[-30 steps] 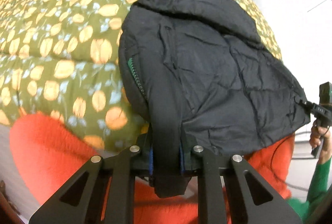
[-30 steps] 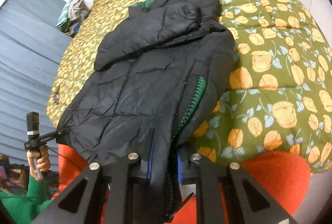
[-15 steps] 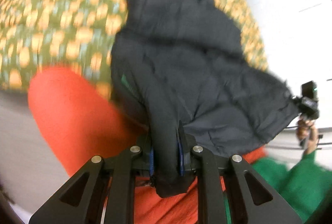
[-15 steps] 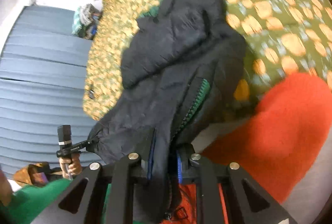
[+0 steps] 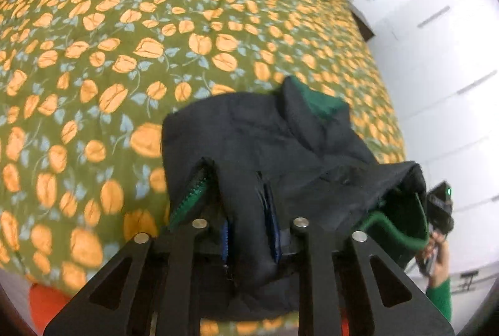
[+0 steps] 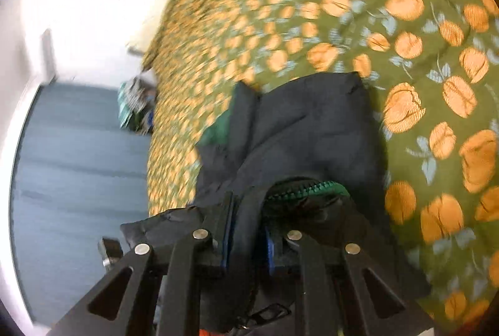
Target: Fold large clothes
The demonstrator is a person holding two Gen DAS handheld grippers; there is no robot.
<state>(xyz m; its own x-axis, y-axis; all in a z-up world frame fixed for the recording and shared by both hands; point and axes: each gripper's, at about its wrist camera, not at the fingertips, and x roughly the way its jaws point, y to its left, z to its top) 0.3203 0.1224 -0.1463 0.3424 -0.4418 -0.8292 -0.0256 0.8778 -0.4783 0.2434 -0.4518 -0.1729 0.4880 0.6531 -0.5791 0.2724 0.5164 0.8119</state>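
Note:
A black puffer jacket (image 5: 280,149) with green lining and a green zipper lies bunched on the floral bedspread (image 5: 156,40). My left gripper (image 5: 249,230) is shut on a fold of its hem, which stands up between the blue pads. In the right wrist view the jacket (image 6: 312,133) is doubled over toward its collar. My right gripper (image 6: 246,239) is shut on the other hem corner next to the zipper (image 6: 299,189). The other gripper (image 5: 439,208) and a green-sleeved hand show at the right edge of the left wrist view.
An orange blanket (image 5: 46,301) shows at the bed's near edge. White cupboard doors (image 5: 436,40) stand to the right of the bed. A blue-grey curtain (image 6: 78,180) and a small pile of clothes (image 6: 137,105) are on the bed's left side.
Both grippers have carried the jacket's hem up and forward over the bed toward the collar. The jacket, spread flat before, is now doubled over and bunched.

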